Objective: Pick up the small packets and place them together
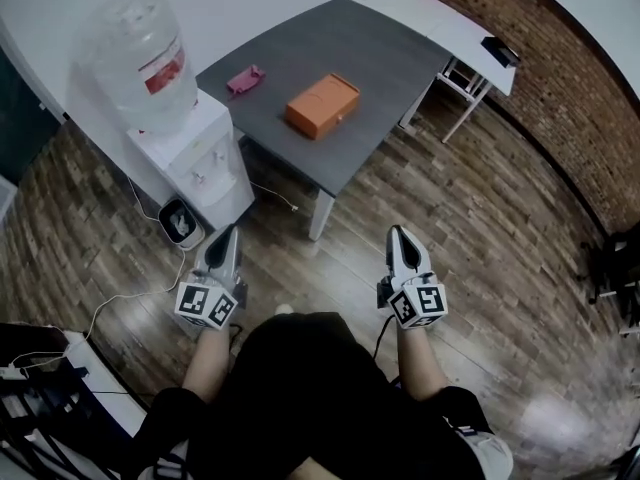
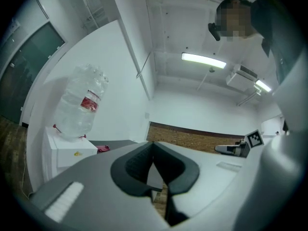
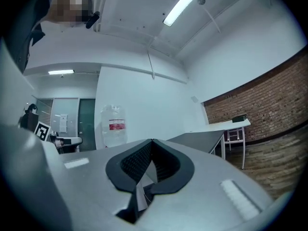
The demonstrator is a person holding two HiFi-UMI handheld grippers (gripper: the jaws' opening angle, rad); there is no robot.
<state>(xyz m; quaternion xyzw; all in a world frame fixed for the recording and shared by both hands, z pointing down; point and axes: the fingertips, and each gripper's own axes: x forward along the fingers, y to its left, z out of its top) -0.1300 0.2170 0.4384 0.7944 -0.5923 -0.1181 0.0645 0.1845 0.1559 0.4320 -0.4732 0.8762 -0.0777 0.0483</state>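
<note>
A small pink packet (image 1: 245,79) lies near the far left corner of the dark grey table (image 1: 300,53), with an orange box (image 1: 322,105) to its right. In the left gripper view the pink packet (image 2: 102,148) is a small shape far ahead, at the table's edge. My left gripper (image 1: 229,229) and right gripper (image 1: 396,230) are held side by side over the wooden floor, well short of the table and pointing toward it. The left gripper (image 2: 153,144) has its jaws together with nothing between them. The right gripper (image 3: 152,142) is likewise shut and empty.
A white water dispenser (image 1: 200,163) with a large clear bottle (image 1: 140,58) stands against the table's left side, cables on the floor below it. A white table (image 1: 450,23) with a dark object adjoins at the far right, beside a brick wall (image 1: 570,78).
</note>
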